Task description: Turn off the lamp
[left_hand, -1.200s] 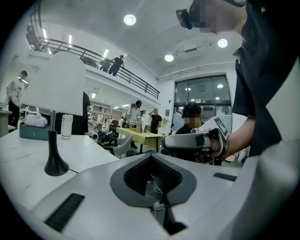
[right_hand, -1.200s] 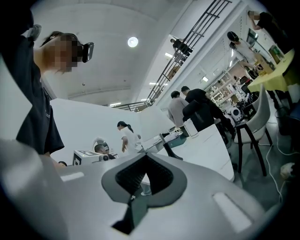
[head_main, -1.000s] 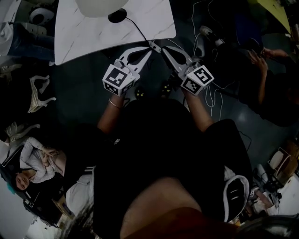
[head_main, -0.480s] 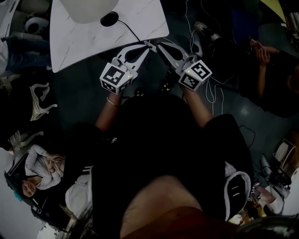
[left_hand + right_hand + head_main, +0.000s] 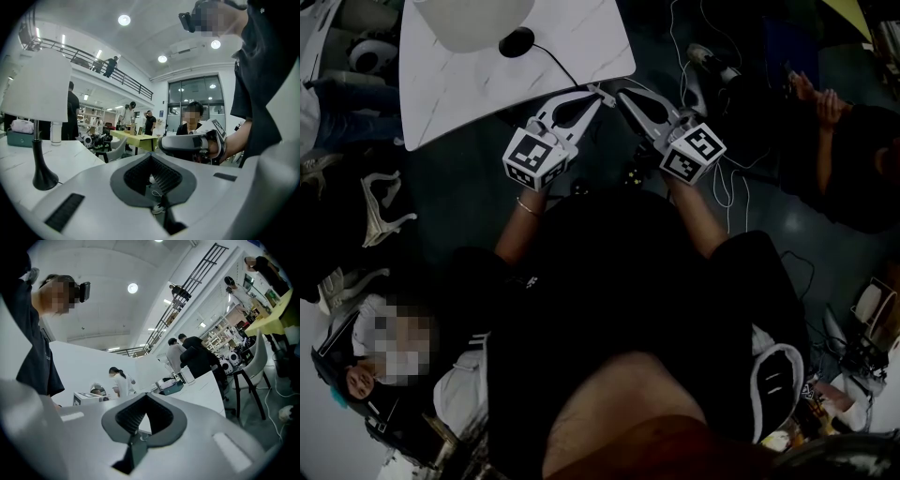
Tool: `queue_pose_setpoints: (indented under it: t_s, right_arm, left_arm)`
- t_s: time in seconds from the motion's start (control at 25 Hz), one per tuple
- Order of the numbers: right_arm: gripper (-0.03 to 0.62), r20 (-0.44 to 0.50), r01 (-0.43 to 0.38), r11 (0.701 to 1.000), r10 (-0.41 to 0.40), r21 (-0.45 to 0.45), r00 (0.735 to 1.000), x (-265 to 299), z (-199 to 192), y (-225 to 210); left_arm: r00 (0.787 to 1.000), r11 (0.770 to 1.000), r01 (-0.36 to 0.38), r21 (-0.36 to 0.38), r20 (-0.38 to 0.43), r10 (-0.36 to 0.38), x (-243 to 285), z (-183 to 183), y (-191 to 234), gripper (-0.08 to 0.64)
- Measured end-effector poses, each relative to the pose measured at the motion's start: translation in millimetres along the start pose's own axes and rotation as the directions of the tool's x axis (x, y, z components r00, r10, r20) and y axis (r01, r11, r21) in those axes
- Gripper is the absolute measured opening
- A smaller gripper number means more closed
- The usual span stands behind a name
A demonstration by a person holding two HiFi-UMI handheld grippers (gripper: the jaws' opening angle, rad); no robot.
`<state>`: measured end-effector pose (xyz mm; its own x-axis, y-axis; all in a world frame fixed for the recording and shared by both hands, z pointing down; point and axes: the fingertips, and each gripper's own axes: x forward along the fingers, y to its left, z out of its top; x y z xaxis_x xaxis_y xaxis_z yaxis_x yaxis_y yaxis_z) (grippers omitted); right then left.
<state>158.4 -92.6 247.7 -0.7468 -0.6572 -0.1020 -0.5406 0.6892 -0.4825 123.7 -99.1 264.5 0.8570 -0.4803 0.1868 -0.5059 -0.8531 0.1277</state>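
The worktop [image 5: 469,94] lies ahead, its near edge at both grippers' tips. The lamp [image 5: 473,19] stands ahead-left of my left gripper [image 5: 596,96], well apart. Lit or off, I can't tell, so this fits reaching out or drawing back. It and my right gripper [image 5: 622,96] are closed, empty. Only the cable [image 5: 562,64] crosses the stretch between.

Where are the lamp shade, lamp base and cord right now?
lamp shade [image 5: 37,86]: left gripper view, middle of the white shade.
lamp base [image 5: 517,41]: head view, centre of the black foot.
cord [image 5: 561,62]: head view, mid-run just past the foot.
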Motion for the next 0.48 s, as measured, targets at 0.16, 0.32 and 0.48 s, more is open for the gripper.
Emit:
queue_pose_setpoints:
  t_s: [0.16, 0.32, 0.48]
  right_arm:
    - [0.0, 0.008, 0.011, 1.0, -0.011, 0.009, 1.0, -4.2, 2.3, -1.0]
    - [0.0, 0.008, 0.017, 1.0, -0.017, 0.013, 1.0, -8.3, 3.6, -3.3]
    - [0.0, -0.002, 0.016, 1.0, -0.016, 0.016, 1.0, -11.0, 3.3, -6.9]
  left_arm:
    - [1.0, 1.0, 0.002, 0.0, 0.0, -0.002, 0.5, -0.5, -1.9, 0.006]
    - [1.0, 1.0, 0.002, -0.003, -0.004, -0.002, 3.8, 0.0, -3.5, 0.006]
    - [1.0, 1.0, -0.001, -0.002, -0.013, 0.001, 8.9, -1.0, -4.3, 0.006]
